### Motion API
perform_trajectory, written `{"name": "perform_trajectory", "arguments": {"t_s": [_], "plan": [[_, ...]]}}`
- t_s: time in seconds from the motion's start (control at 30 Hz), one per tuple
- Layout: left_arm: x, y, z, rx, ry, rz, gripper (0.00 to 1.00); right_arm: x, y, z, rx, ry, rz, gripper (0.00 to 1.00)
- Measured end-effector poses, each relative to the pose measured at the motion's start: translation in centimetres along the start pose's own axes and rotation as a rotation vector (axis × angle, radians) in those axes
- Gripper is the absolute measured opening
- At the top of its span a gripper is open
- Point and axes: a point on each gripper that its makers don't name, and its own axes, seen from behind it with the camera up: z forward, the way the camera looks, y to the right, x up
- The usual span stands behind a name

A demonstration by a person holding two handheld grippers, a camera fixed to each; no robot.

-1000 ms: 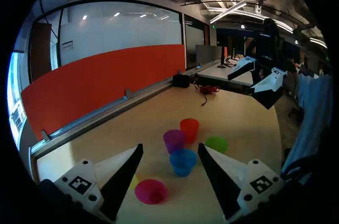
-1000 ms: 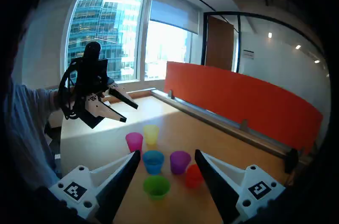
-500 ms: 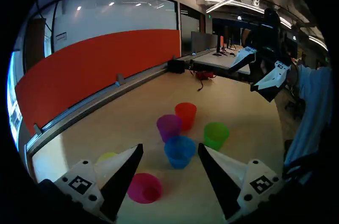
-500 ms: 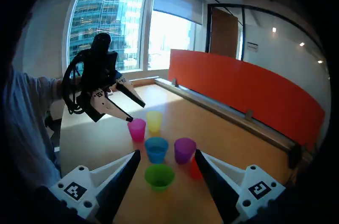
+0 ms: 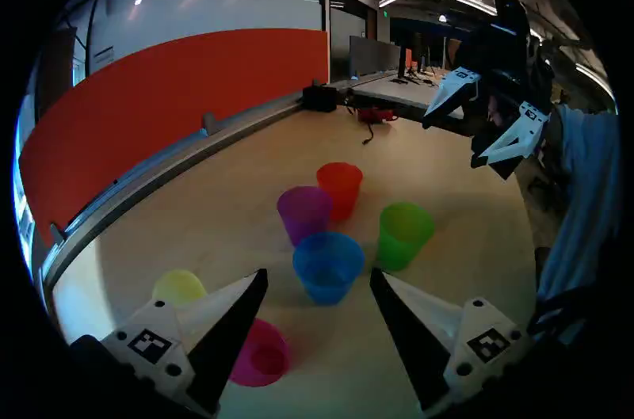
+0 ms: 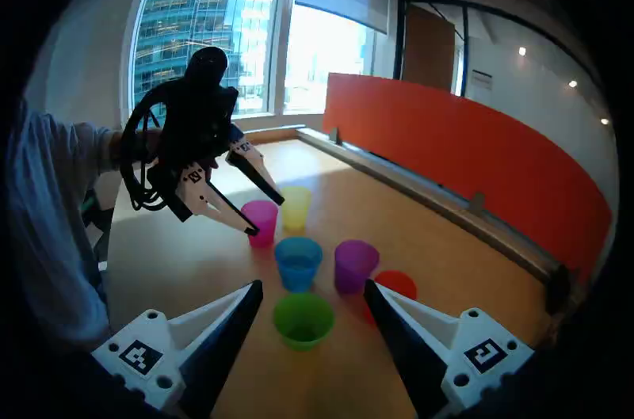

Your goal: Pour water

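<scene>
Left hand-held gripper (image 5: 315,273), right hand-held gripper (image 6: 311,286) released, empty; finger could tip blue cup (image 5: 328,264) into purple cup (image 5: 305,211).

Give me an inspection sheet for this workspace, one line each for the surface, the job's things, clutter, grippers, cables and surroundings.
Surface: light wooden table, partly sunlit.
Job's things: six upright cups in a cluster: blue plastic cup, purple plastic cup, red plastic cup, green plastic cup, yellow plastic cup, pink plastic cup; contents cannot be told.
Clutter: small red object and black box at the table's far end.
Grippers: left hand-held gripper open, tips near the pink plastic cup; right hand-held gripper open, in the air; both hold nothing.
Cables: thin black cable by the small red object; looped black cable on the left hand-held gripper.
Surroundings: orange partition, large windows.
</scene>
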Motion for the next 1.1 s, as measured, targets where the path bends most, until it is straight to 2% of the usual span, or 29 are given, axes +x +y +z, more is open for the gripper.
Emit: {"name": "perform_trajectory", "arguments": {"t_s": [0.63, 0.8, 1.1], "plan": [[-2.2, 0.6, 3.7, -0.023, -0.053, -0.029, 0.96, -2.9, 0.0, 1.7, 0.008, -0.057, -0.009, 1.0], [-2.4, 0.5, 4.3, -0.022, -0.061, -0.031, 0.96, -3.6, -0.1, 2.0, 0.011, -0.071, -0.014, 1.0], [-2.7, 1.1, 5.3, -0.032, -0.072, -0.03, 0.96, -5.0, -0.3, 2.5, 0.017, -0.094, -0.014, 0.99]]}}
